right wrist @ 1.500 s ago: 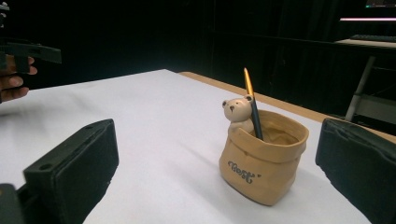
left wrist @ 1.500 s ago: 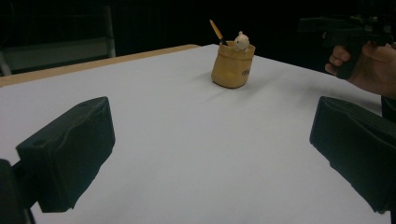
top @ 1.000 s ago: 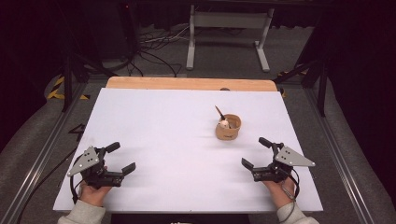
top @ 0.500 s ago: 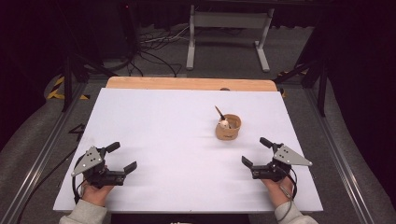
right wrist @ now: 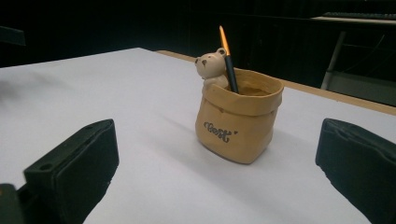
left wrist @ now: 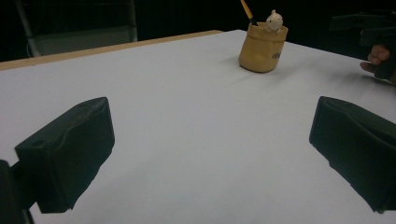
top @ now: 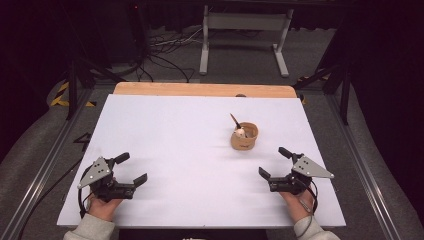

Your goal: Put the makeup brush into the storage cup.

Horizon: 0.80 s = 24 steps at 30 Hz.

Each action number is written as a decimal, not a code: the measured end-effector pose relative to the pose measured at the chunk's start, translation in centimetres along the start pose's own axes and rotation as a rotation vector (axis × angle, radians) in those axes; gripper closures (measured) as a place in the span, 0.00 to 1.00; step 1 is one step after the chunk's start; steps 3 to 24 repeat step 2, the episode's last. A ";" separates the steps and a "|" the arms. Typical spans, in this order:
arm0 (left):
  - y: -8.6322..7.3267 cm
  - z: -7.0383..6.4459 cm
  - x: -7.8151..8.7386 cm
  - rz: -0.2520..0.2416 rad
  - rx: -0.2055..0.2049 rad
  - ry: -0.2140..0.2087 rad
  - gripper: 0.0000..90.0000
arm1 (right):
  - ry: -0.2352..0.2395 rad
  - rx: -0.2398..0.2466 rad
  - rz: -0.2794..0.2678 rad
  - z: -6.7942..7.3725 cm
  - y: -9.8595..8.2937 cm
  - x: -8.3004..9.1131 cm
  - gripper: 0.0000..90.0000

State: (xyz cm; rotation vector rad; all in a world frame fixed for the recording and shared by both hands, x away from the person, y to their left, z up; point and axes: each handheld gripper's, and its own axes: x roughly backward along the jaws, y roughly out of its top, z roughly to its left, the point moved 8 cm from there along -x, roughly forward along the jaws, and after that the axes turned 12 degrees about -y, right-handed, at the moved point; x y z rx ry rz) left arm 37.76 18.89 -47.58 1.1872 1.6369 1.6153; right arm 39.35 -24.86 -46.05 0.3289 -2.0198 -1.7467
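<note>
Plainly nothing is grasped yet: both grippers rest low over the white worktop [top: 175, 135] with their fingers spread apart and empty, so I judge this to be the start of an approach to the tan pot [top: 244, 137]. That pot, shaped like a little sack with a small bear figure [right wrist: 211, 67] at its rim and a dark, orange-tipped pencil [right wrist: 228, 56] standing inside, sits on the worktop toward the far right. The right gripper [top: 277, 165] lies near the pot on the person's side of it, and its own camera frames the pot between its released fingers [right wrist: 74, 168]. The left gripper [top: 131, 169] is well apart from the pot, off to its left and nearer the person, and sees the pot only far off beyond its fingers [left wrist: 70, 154]. The next move probably calls for the right gripper to advance and either close on the pot's soft-looking wall or reach over the rim for the pencil. Hidden are the pencil's lower end and the pot's interior; the script on the pot's front is hard to read.
</note>
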 end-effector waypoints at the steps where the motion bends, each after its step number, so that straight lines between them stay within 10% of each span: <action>1: 0.0 0.0 0.0 0.000 -0.001 -0.001 0.01 | 0.001 -0.003 -0.002 0.0 0.1 0.0 0.00; 24: 0.0 0.0 0.0 -0.003 -0.002 0.002 0.01 | 0.001 -0.003 -0.004 0.0 0.1 0.0 0.00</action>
